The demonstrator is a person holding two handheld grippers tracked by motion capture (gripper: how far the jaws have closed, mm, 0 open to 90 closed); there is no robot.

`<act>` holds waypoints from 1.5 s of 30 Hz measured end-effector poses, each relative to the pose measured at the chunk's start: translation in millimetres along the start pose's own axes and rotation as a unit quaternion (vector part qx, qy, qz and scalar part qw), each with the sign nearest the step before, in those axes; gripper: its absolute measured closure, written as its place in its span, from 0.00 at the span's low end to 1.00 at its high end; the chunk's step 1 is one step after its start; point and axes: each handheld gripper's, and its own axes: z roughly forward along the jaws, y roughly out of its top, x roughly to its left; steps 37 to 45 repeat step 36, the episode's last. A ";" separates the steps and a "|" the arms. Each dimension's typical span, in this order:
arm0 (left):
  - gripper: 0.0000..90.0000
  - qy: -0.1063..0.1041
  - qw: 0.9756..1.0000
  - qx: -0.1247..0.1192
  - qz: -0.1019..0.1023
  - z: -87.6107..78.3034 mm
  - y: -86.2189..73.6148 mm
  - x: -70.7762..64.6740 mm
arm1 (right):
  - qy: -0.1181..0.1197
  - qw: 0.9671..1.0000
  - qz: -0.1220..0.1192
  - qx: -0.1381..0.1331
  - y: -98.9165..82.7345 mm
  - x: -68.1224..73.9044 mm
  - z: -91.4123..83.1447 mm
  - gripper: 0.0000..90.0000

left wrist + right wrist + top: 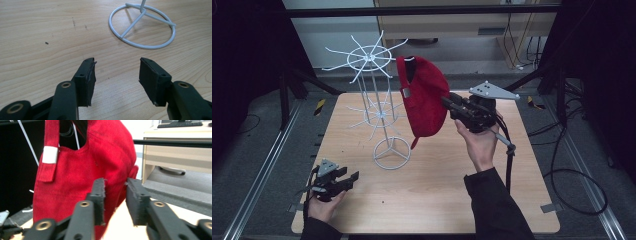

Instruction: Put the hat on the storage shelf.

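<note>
Rack [377, 107] stands on table [442, 200] ctr-left. Cap [424, 97] hangs off rack's top tier at 3 o'clock. Right gripper [447, 103] at cap's 3 o'clock, just beside it. Left gripper [352, 178] near table's 7 o'clock corner, at 7 o'clock from rack base [142, 26]

A lab or recording room: a wooden tabletop [437, 200] sits inside a black frame [422, 10] on grey carpet, floor rails [262, 165] alongside, loose cables [572, 180] trailing, a desk [462, 22] behind.
</note>
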 end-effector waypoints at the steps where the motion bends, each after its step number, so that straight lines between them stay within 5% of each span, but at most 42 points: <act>1: 0.51 0.000 1.000 0.000 0.000 0.0 0.0 0.0 | -0.002 1.000 -0.004 -0.003 -1.5 -1.3 -3.1 0.70; 7: 0.51 0.002 1.000 0.001 0.001 0.9 -0.4 -0.3 | -0.017 1.000 -0.009 -0.011 -21.0 -14.6 -26.1 0.57; 21: 0.41 0.005 1.000 -0.005 0.014 5.6 -2.8 -0.8 | -0.050 0.997 0.023 0.049 -132.2 -61.1 -45.3 0.30; 26: 0.36 0.007 1.000 -0.011 0.017 6.3 -3.9 0.3 | -0.073 0.993 0.022 0.086 -174.3 -77.4 -48.0 0.22; 30: 0.31 0.010 1.000 -0.006 0.027 9.4 -5.9 3.3 | -0.091 0.987 0.023 0.132 -202.2 -90.9 -52.2 0.18; 35: 0.28 0.016 0.999 0.000 0.045 15.1 -8.9 8.9 | -0.104 0.982 0.032 0.157 -221.2 -102.8 -64.1 0.16; 45: 0.27 0.020 0.999 0.004 0.047 16.3 -9.6 9.9 | -0.106 0.981 0.031 0.158 -223.7 -103.7 -66.1 0.16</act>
